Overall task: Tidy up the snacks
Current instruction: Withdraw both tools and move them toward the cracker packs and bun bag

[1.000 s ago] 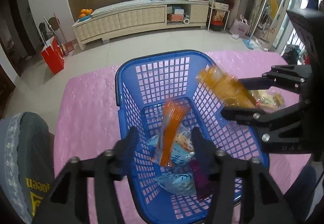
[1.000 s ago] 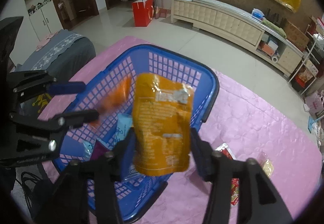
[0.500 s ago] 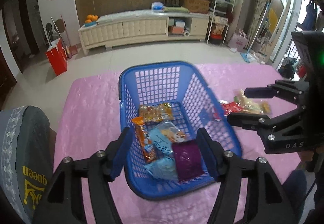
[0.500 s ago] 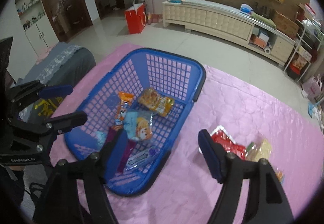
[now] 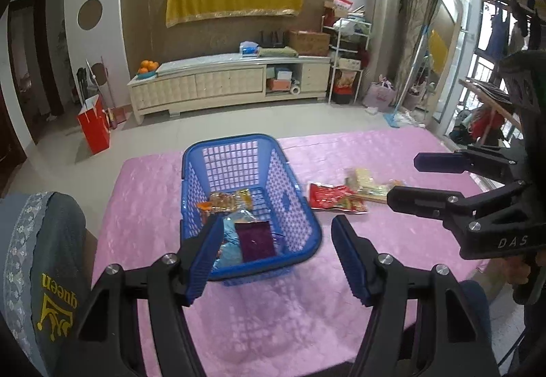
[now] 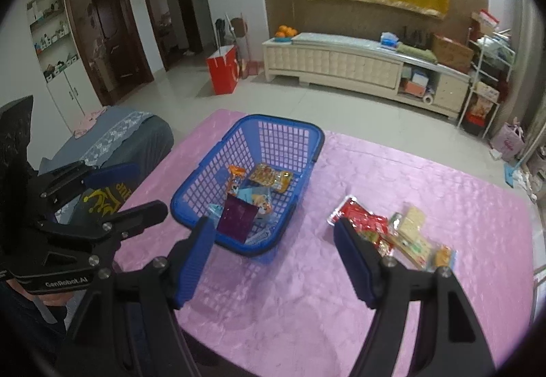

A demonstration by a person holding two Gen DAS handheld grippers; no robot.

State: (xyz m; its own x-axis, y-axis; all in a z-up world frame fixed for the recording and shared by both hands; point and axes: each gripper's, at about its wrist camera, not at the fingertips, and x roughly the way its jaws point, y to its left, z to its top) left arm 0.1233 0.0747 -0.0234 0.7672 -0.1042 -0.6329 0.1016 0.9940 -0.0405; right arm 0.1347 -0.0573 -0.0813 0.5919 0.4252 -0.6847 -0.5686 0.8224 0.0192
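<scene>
Both packets held a second ago are now seen dropped in the basket; left tongs and right tongs are drawn back, wide and empty. More snacks are left on the bench.

Red bag on floor near cream cabinet.

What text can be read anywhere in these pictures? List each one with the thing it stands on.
"DAS": on the right hand-held gripper, further letters hidden.
"GenRobot.AI": on the left hand-held gripper.
"queen", upside down beside a yellow crown: on the grey chair cover.
Print on the snack packets in the blue basket and on the red packet: too small and blurred to read.
</scene>
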